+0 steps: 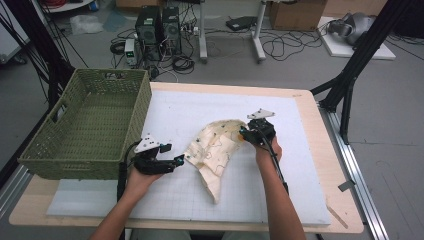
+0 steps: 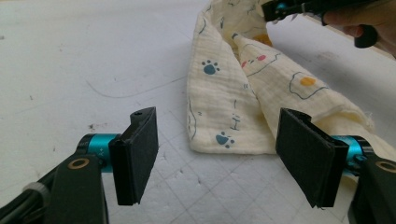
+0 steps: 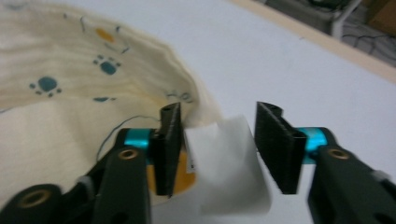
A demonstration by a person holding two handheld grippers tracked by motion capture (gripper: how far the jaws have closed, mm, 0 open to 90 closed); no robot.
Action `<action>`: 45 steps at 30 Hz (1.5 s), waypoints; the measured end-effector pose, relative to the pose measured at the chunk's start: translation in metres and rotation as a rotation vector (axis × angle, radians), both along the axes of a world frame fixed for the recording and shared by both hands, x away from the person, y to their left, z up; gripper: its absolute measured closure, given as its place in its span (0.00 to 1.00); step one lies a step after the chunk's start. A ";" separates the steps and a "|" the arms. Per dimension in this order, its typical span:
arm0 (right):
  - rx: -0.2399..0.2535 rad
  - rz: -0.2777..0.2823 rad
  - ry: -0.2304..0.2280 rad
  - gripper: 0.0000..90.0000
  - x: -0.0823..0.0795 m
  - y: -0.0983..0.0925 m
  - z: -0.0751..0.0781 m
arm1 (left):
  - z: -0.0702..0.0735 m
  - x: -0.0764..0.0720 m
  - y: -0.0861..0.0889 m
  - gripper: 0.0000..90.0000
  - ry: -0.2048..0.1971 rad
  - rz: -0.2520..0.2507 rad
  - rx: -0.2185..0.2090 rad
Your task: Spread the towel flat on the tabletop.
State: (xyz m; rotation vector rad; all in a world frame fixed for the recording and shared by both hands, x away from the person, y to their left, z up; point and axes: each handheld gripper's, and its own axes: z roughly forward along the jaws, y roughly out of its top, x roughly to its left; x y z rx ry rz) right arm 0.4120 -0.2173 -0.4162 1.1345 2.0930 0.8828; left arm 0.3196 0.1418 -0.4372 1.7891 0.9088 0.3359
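I am working a cream muslin cloth [image 1: 215, 150] printed with paw marks, which is lying rumpled and partly folded over itself near the middle of the white mat [image 1: 300, 165], well apart from the green woven basket [image 1: 90, 125] at the mat's left edge. I am judging it light, limp and not slippery: it is going to sag and drag wherever I am not supporting it, so a pinch on a hem or corner should serve better than a grab at the bunched middle. Nothing about it is looking fragile.

My left gripper [image 2: 217, 156] is hovering low over the mat just short of the cloth's near folded edge, jaws standing wide and gripping nothing; that edge is lying ahead of the 2 pads [image 2: 140, 154], not between them.

My right gripper [image 3: 217, 147] is sitting at the cloth's far end. Its jaws are standing about half apart, with a small white tag [image 3: 229, 163] between them. I am not seeing the pads pressing on it, so I am reading this gripper as released; the left pad is touching the cloth's edge.
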 end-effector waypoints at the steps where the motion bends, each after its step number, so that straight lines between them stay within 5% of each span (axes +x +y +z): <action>1: 0.000 0.000 0.000 0.56 0.000 0.000 0.000 | 0.000 0.000 0.000 0.34 0.000 0.000 0.000; 3: 0.066 -0.015 -0.051 0.51 -0.008 -0.011 0.014 | 0.000 0.000 0.000 0.34 0.005 -0.002 0.004; 11: 0.118 0.085 -0.087 0.39 -0.041 -0.020 0.030 | 0.000 0.000 -0.001 0.34 -0.001 -0.001 0.009; 16: 0.074 0.167 -0.082 0.37 -0.063 -0.008 0.024 | 0.000 0.000 0.000 0.34 -0.002 -0.001 0.006; 23: 0.129 0.317 -0.038 0.37 -0.094 0.016 0.004 | 0.001 -0.001 0.001 0.35 -0.006 0.002 0.006; 25: 0.166 0.369 0.012 0.38 -0.100 0.028 -0.005 | 0.001 -0.001 0.000 0.35 -0.008 -0.001 0.007; 29: 0.153 0.432 0.066 0.46 -0.102 0.043 -0.015 | 0.001 -0.001 0.001 0.35 -0.006 0.000 0.006; 31: 0.079 0.458 0.110 0.61 -0.102 0.057 -0.025 | 0.001 -0.001 0.001 0.35 -0.006 0.002 0.003; 32: 0.079 0.458 0.110 0.61 -0.102 0.057 -0.025 | 0.001 -0.001 0.001 0.35 -0.006 0.002 0.003; 33: 0.068 0.472 0.138 0.74 -0.101 0.061 -0.030 | 0.001 -0.001 0.001 0.36 -0.007 0.000 0.003; 35: 0.056 0.471 0.123 0.87 -0.102 0.061 -0.028 | 0.000 0.000 0.001 0.36 -0.005 0.000 0.002; 45: 0.081 0.465 0.104 0.89 -0.109 0.046 -0.017 | 0.000 0.000 0.000 0.36 -0.006 -0.004 0.009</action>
